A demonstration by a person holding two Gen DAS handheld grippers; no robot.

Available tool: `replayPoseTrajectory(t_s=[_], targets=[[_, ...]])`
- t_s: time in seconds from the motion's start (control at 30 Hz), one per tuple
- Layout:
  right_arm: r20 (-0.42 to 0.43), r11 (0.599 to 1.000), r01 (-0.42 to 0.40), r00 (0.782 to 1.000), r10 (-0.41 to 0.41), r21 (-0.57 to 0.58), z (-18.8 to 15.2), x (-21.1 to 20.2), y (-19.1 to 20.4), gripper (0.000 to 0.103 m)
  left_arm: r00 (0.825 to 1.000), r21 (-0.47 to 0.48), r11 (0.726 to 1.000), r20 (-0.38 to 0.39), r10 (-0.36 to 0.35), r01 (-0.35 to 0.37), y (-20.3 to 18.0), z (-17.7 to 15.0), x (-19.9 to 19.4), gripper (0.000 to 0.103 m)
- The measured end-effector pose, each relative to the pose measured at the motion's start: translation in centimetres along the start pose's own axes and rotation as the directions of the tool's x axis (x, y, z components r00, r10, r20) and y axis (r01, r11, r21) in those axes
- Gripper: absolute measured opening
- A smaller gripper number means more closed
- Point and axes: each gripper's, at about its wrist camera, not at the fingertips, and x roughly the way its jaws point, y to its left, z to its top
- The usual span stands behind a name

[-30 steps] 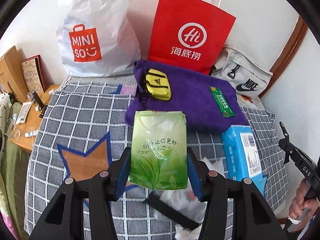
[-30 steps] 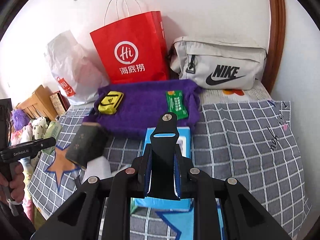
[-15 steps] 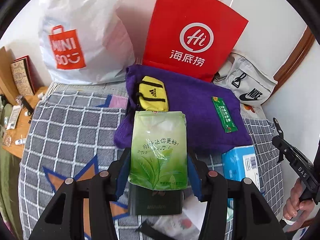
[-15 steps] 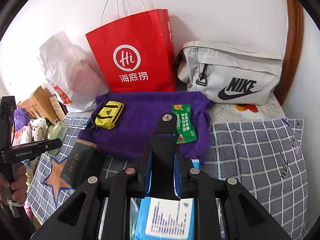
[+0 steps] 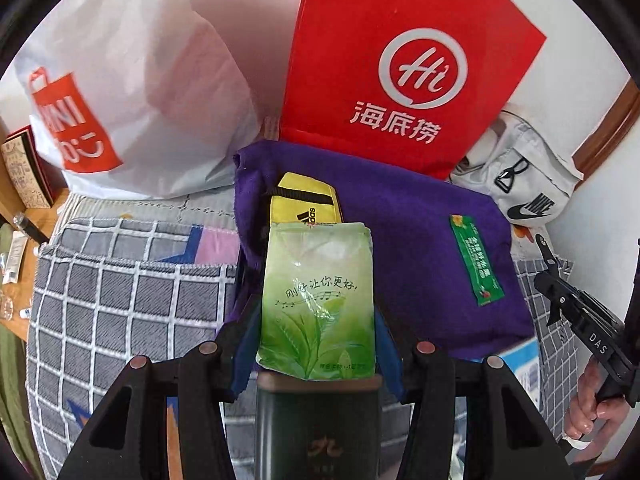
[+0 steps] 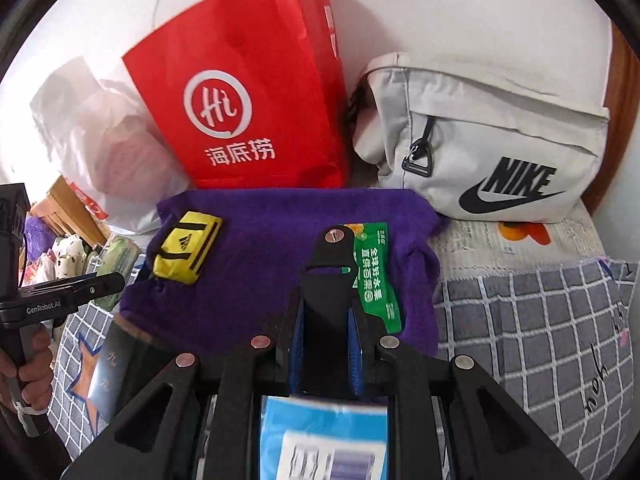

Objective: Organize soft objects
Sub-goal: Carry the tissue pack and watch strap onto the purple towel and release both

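My left gripper (image 5: 318, 336) is shut on a light green tissue pack (image 5: 318, 300) and holds it above the near edge of a purple towel (image 5: 404, 232). A yellow Adidas pouch (image 5: 306, 202) and a green sachet (image 5: 476, 260) lie on the towel. My right gripper (image 6: 326, 320) is shut on a black strap piece (image 6: 330, 276) and hovers over the towel (image 6: 264, 264), beside the green sachet (image 6: 374, 276). The yellow pouch (image 6: 186, 248) lies on the towel's left part. The left gripper and its tissue pack (image 6: 116, 256) show at the left.
A red paper bag (image 5: 404, 60), a white Miniso bag (image 5: 120, 92) and a grey Nike bag (image 6: 480, 140) stand against the wall. A dark box (image 5: 320, 432) and a blue pack (image 6: 324, 440) lie on the checked bedspread (image 6: 532, 340). A wooden side table (image 5: 28, 216) is at the left.
Both grippers have moved forward toward the purple towel and the bags, each keeping its hold. The dark box and the blue pack have slid to the bottom of the views.
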Motion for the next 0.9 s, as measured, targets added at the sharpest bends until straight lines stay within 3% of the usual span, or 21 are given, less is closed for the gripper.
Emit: replayPoseTrajectory(t_s=[0.57, 0.63, 0.7, 0.9], targets=[[-0.134, 1.000, -0.017, 0.991, 0.018, 0.010, -0.3, 7.0, -1.9, 0.020, 0.999, -0.004, 1.000, -0.047, -0.017, 0.017, 0.1, 0.8, 4.5, 0.051], [-0.136, 1.000, -0.016, 0.991, 0.015, -0.005, -0.4, 7.2, -1.8, 0.027, 0.998, -0.007, 1.000, -0.064, -0.020, 0.019, 0.2, 0.8, 4.8, 0.053], [-0.133, 1.000, -0.025, 0.991, 0.022, -0.017, -0.4, 7.1, -1.7, 0.047, 0.996, -0.017, 0.999, -0.081, -0.031, 0.029, 0.3, 0.8, 5.0, 0.061], [-0.080, 1.000, -0.017, 0.997, 0.017, -0.002, -0.3, 5.2, -1.6, 0.050, 0.997, -0.034, 0.999, -0.070, -0.018, 0.016, 0.8, 0.7, 3.5, 0.065]])
